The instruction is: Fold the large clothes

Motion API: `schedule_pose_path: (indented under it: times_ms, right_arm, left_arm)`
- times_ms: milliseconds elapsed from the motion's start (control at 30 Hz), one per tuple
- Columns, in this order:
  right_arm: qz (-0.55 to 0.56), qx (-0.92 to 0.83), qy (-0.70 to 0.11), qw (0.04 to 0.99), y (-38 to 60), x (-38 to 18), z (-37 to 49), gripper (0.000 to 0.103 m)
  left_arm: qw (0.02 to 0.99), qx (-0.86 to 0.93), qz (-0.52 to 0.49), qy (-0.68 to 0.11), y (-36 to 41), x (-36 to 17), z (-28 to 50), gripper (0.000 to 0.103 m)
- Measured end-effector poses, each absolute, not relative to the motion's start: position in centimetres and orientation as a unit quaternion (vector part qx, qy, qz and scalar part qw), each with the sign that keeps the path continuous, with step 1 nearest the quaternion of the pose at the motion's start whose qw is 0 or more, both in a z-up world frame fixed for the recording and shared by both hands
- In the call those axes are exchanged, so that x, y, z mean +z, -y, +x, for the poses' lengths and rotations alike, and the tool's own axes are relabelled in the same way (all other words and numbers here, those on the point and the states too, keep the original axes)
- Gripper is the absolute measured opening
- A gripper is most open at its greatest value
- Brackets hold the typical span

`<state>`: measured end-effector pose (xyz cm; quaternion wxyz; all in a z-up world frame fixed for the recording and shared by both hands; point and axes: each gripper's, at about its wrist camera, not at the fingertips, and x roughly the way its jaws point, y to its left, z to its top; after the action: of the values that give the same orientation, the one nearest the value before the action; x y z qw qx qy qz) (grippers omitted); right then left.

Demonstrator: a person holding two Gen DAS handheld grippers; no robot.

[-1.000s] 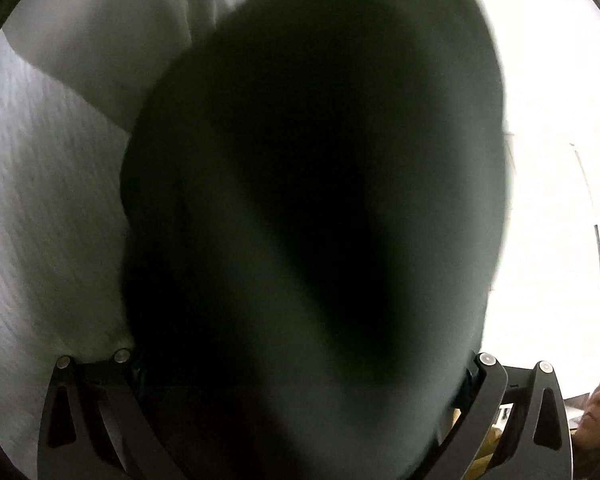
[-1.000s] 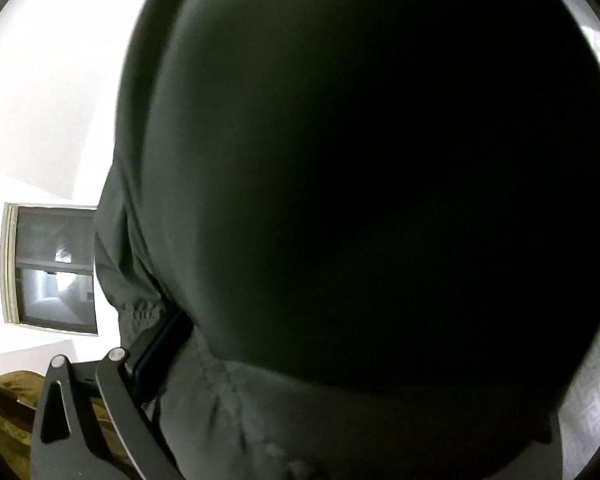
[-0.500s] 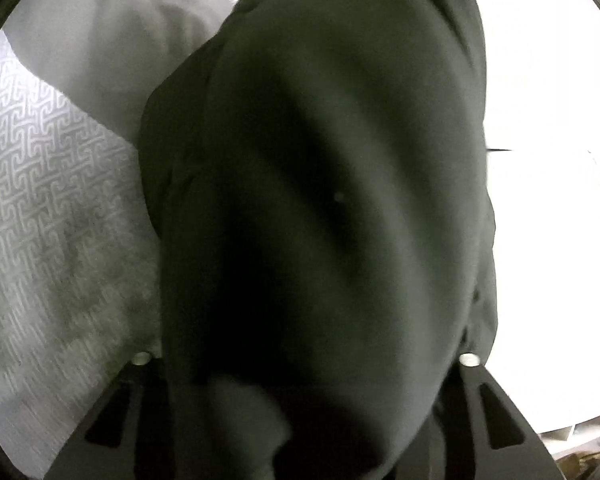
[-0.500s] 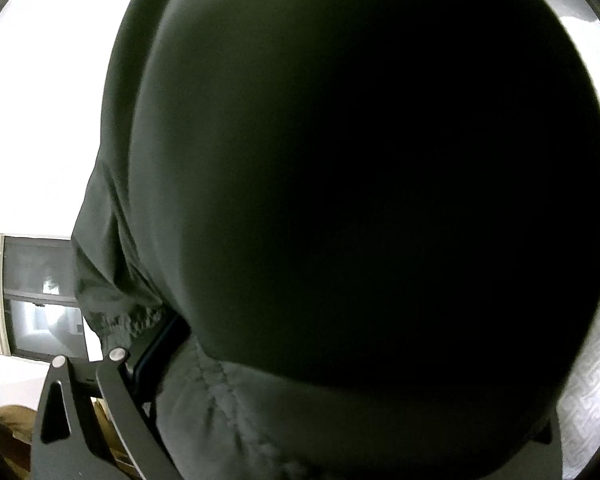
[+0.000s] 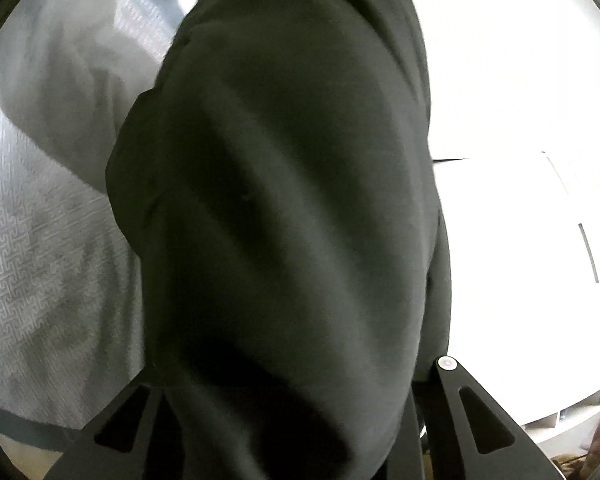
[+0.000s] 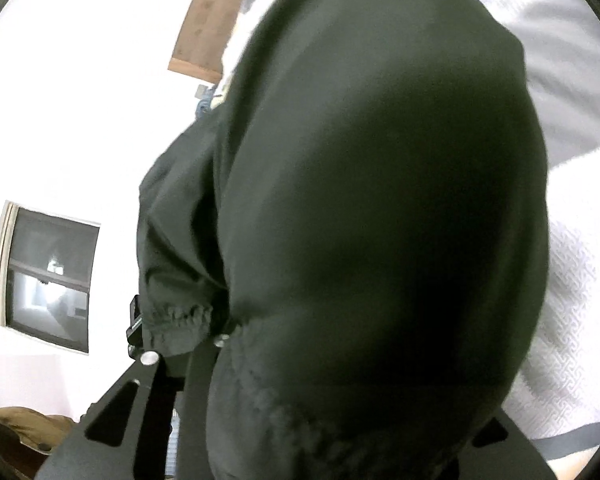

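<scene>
A home bedroom: a bed with a white patterned bedspread [image 5: 32, 256] and a wooden headboard [image 6: 216, 20], white walls [image 6: 80, 92], and a framed window [image 6: 48, 276] in one of them.

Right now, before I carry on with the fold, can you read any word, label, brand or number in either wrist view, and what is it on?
None: no text is legible in either view.
Dark garment: no tag or print shows on the cloth in view.
White patterned bedcover: a woven pattern only, no letters.
Framed dark panel on the wall: reflections only, nothing written.
Wooden board: plain.
</scene>
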<state>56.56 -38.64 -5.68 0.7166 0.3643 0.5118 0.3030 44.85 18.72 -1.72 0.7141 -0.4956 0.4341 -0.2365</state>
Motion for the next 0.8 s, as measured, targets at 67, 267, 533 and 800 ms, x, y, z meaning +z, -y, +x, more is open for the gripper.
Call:
schedule_pose_path:
  times_ms: [67,267,533,800]
  right_arm:
    - [0.358,0.312,-0.502,0.723,36.4,-4.3,58.3,0.025]
    - [0.349,0.344,-0.468,0.735,36.0,1.5,55.5,0.025]
    - [0.36,0.36,-0.45,0.734,36.2,3.9,52.4,0.025]
    - [0.353,0.314,-0.488,0.734,36.3,-3.3,51.3,0.025]
  left_arm:
    - [0.719,-0.242,-0.493,-0.425,-18.8,-0.2,44.1,0.021]
    - [0.738,-0.264,-0.482,-0.393,-19.5,5.2,41.0,0.021]
    - [0.746,-0.262,-0.473,-0.388,-19.8,6.6,37.0,0.021]
    - [0.746,-0.242,-0.44,-0.438,-18.1,-2.2,36.4,0.023]
